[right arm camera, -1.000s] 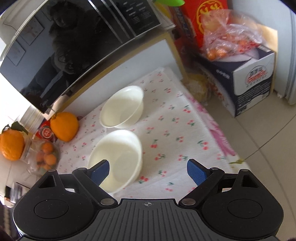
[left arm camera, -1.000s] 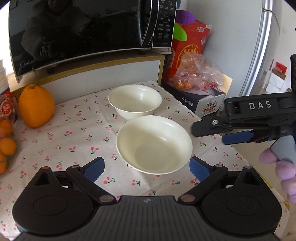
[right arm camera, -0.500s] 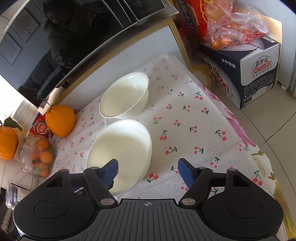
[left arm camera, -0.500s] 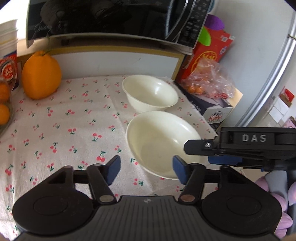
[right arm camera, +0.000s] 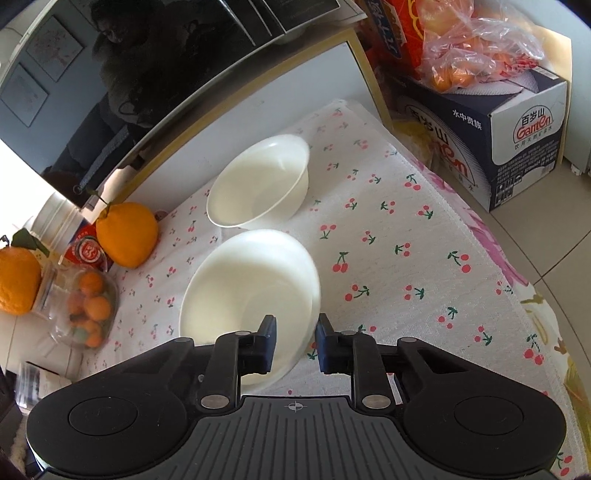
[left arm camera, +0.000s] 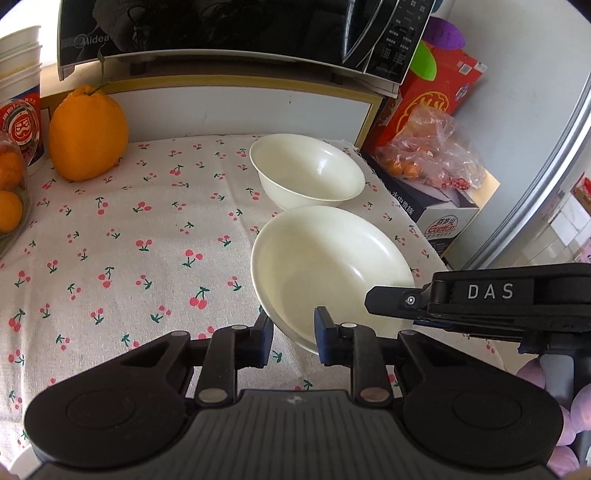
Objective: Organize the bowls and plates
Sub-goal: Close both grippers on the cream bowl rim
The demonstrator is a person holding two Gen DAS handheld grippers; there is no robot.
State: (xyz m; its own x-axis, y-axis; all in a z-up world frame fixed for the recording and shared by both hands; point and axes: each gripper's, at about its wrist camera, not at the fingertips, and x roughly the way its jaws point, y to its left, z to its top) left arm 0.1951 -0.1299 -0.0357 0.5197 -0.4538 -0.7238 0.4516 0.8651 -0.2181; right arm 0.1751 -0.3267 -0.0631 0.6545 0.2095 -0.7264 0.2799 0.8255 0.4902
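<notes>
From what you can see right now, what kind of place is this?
Most likely a home kitchen or dining corner. A microwave stands on a shelf above a table with a cherry-print cloth; two white bowls and a large orange fruit sit on it, with boxed groceries beside.

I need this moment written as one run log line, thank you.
stage: grasp | left tongs: just closed on near bowl rim | right tongs: just closed on same rim | far bowl: untouched
</notes>
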